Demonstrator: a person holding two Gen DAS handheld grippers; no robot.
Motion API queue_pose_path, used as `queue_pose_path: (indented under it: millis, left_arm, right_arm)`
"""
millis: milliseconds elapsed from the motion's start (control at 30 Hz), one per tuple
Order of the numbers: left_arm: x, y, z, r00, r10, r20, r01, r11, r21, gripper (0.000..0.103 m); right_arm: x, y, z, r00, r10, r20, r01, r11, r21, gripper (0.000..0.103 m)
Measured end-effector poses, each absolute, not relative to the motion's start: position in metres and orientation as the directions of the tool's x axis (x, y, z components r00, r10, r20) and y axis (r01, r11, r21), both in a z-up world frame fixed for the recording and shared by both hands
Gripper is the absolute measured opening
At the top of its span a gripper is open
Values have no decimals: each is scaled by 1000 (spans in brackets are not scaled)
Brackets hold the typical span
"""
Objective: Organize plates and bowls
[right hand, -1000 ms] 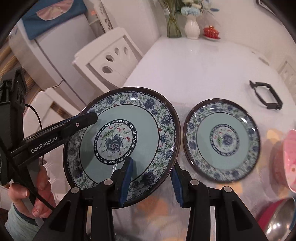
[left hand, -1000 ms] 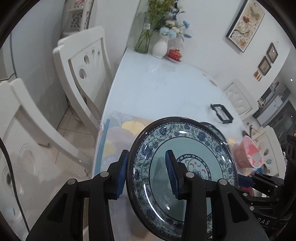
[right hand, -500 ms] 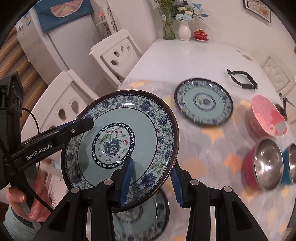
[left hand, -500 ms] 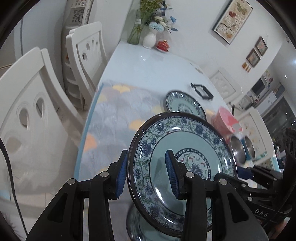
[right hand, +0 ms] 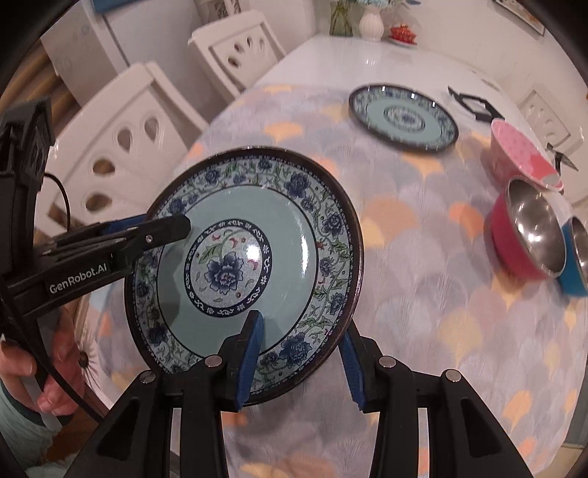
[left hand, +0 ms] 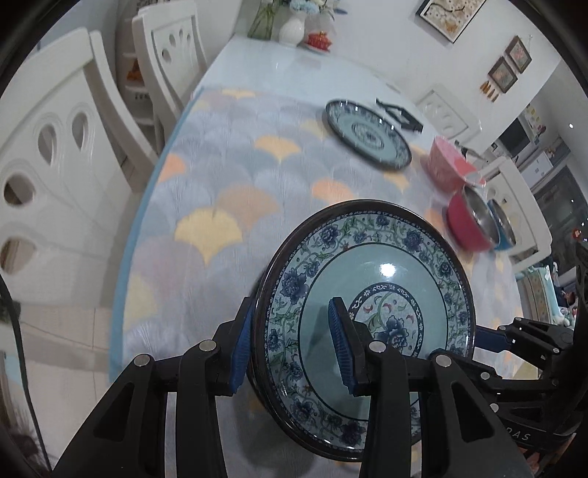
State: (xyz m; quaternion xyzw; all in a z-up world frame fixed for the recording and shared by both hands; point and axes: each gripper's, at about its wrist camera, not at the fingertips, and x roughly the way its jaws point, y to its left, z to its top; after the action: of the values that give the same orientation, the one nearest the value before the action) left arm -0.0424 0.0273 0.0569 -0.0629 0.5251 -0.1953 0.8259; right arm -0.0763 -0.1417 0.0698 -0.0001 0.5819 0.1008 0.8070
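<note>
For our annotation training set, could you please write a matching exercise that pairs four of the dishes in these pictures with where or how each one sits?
Things:
1. held floral plate
2. second floral plate
3. pink bowl
4. red bowl with steel inside

Places or states:
A. flat on the placemat at the far side, no gripper touching it
B. between the pink bowl and the blue bowl
C. gripped at its rim by the left gripper and right gripper
D. nearest the black frame on the white table

Pairs: 1-C, 2-A, 3-D, 4-B

white chairs (left hand: 55,154) | white walls (left hand: 386,44) | framed pictures (left hand: 450,14)
</note>
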Motion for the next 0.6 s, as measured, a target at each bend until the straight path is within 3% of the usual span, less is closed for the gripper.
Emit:
queue_pose_path:
  millis: [333, 600]
  left_arm:
    - [-53, 20, 38, 337, -359, -870, 272, 922, -275, 37]
    - [-46, 20, 39, 352, -336, -874, 277, 929, -245, 37]
  right_arm:
    - [-86, -147, 44, 235, 158, -959, -152, 981, 124, 40]
    - [-79, -152, 29, 157, 219, -963, -54, 976, 213, 42]
